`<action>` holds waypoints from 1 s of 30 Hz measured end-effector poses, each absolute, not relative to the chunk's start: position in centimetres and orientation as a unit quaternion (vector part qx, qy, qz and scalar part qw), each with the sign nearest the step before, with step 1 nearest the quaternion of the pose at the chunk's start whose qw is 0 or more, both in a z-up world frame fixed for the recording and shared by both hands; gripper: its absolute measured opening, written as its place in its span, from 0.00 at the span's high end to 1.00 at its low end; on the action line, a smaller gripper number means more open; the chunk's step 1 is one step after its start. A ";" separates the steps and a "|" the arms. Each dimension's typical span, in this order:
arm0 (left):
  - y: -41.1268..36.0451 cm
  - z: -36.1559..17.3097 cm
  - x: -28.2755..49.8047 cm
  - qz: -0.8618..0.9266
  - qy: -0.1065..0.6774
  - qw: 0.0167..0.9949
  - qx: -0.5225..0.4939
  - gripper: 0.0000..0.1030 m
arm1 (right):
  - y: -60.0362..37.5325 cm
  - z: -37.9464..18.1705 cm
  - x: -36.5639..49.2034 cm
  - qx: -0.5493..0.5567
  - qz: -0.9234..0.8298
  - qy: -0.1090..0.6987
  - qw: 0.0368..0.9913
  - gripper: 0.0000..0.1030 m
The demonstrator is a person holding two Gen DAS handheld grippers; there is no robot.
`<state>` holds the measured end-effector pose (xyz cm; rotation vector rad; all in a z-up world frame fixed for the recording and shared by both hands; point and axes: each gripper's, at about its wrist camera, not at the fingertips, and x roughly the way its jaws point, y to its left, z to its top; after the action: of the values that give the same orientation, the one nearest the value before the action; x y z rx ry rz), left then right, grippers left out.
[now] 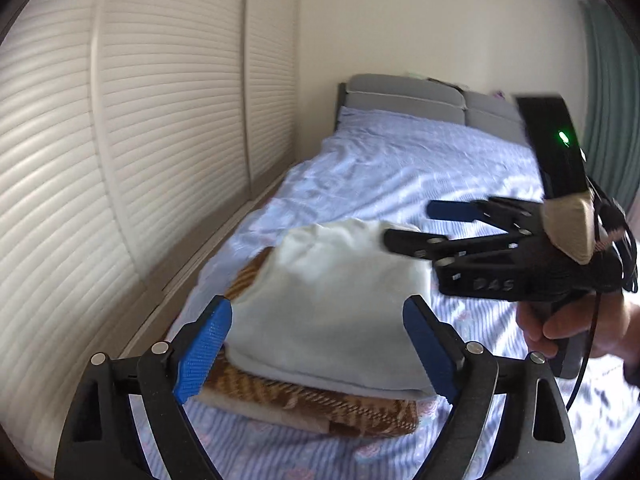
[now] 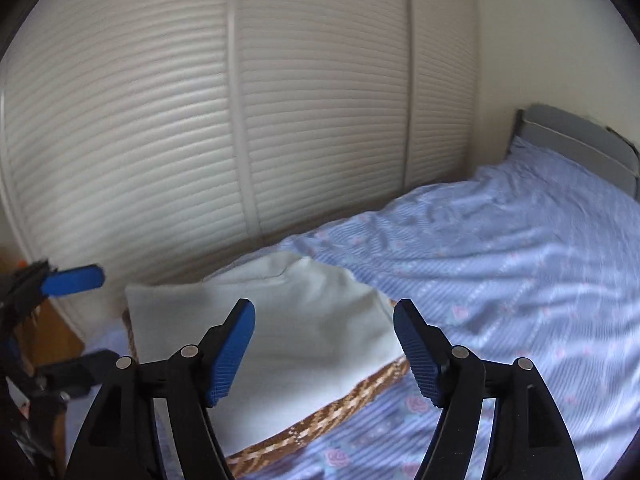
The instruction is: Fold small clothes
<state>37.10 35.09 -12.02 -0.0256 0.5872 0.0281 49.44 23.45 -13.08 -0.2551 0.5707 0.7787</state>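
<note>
Blue-padded fingers of the left gripper spread wide apart in the foreground, holding nothing, framing a folded pale cloth just beyond the tips. Same folded pale cloth between the fingers of the right gripper in the right wrist view, those also wide apart and empty, hovering above it. Lies flat and squared on top of a folded brown checked cloth, whose edge peeks out beneath along the near side. Both stacked near the left edge of a bed covered with a blue striped sheet with small pink flowers, rumpled further up. Right gripper seen from the left wrist view hanging over the far right corner of the pale cloth, fingers parted, gripped by a bare hand, with a green light glowing on the black unit above it. Left gripper visible at the far left of the right wrist view, fingers apart. Grey headboard at the far end of the bed; white slatted doors along the left side; plain cream wall behind; green curtain at the right edge.
</note>
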 end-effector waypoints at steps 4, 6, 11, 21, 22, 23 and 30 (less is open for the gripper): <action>35.2 -14.1 38.8 0.011 0.319 0.947 -0.016 0.15 | 24.7 -14.4 51.2 -0.141 0.392 0.300 0.858 0.29; 35.5 -15.3 39.4 0.014 0.338 0.941 -0.027 0.15 | 24.9 -15.4 51.4 -0.146 0.395 0.315 0.851 0.29; 35.4 -16.7 39.5 0.013 0.330 0.943 -0.033 0.14 | 25.0 -17.1 51.5 -0.137 0.392 0.332 0.847 0.29; 32.5 -11.7 35.2 0.023 0.305 0.952 -0.028 0.13 | 20.3 -11.4 45.9 -0.090 0.351 0.274 0.891 0.29; 31.8 -10.8 34.3 0.022 0.302 0.953 -0.029 0.13 | 19.1 -10.3 44.6 -0.082 0.340 0.268 0.898 0.29; 31.0 -9.9 33.2 0.021 0.298 0.954 -0.030 0.13 | 17.7 -9.2 43.2 -0.075 0.327 0.262 0.905 0.29; 22.3 -3.7 24.7 -0.004 0.271 0.962 -0.017 0.04 | 5.5 -2.4 29.5 -0.060 0.214 0.228 0.948 0.29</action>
<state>24.65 22.26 -3.73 -0.0354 0.5497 -0.0087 29.46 5.46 -2.44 -0.1226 0.4632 0.4359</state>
